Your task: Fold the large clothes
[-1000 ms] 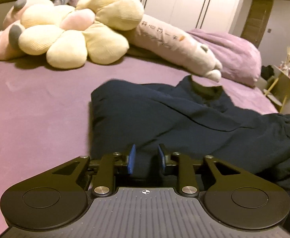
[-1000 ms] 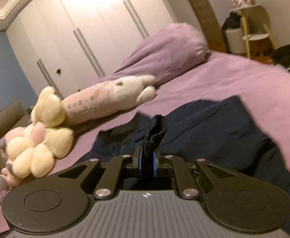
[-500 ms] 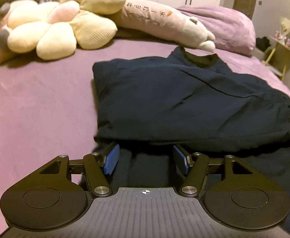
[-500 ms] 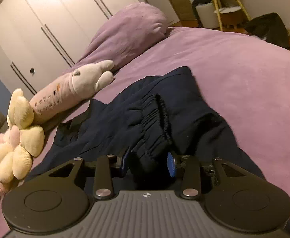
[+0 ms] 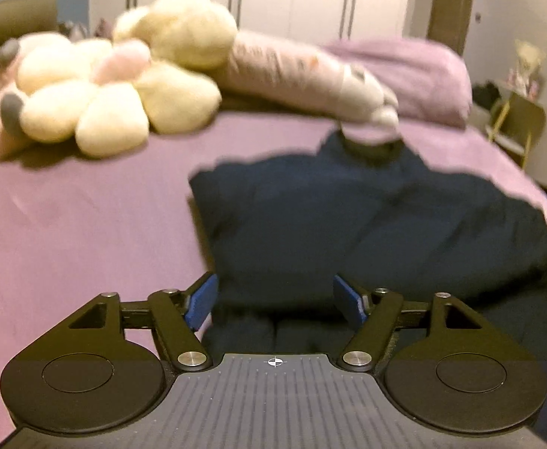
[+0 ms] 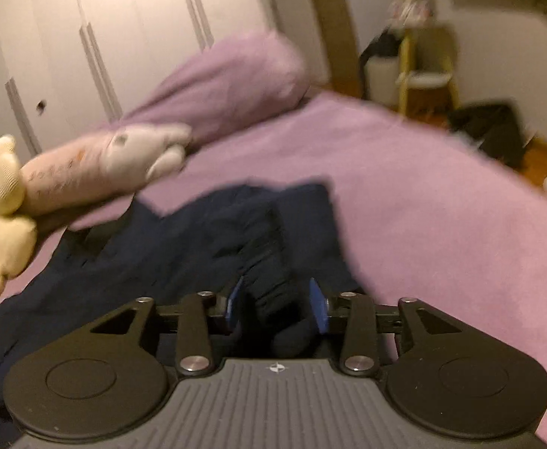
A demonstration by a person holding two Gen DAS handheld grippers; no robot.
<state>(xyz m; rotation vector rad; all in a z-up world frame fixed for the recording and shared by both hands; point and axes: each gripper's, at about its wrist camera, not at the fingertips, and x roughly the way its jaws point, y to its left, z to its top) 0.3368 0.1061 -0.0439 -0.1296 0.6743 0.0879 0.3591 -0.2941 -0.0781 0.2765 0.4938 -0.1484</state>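
A dark navy garment (image 5: 367, 224) lies partly folded on the purple bed, its collar toward the far pillow. My left gripper (image 5: 275, 301) hovers at the garment's near edge, jaws wide and still opening, with cloth below them but the blue pads free of it. In the right wrist view the same garment (image 6: 161, 254) shows a gathered elastic cuff (image 6: 269, 265) running between the jaws of my right gripper (image 6: 276, 305). Those jaws are opening, and the pads stand off the cuff on both sides.
Purple bed sheet (image 5: 67, 224) spreads to the left and right (image 6: 423, 205) of the garment. Cream flower plush (image 5: 123, 86), a long pink plush (image 5: 303, 71) and a purple pillow (image 6: 228, 78) line the far side. A yellow stool (image 6: 427, 71) and dark bag (image 6: 494, 131) stand beyond the bed.
Both grippers went from shut on the fabric to open, dropping it. The right one sank toward the bed and the folded sleeve now lies flat on the garment.
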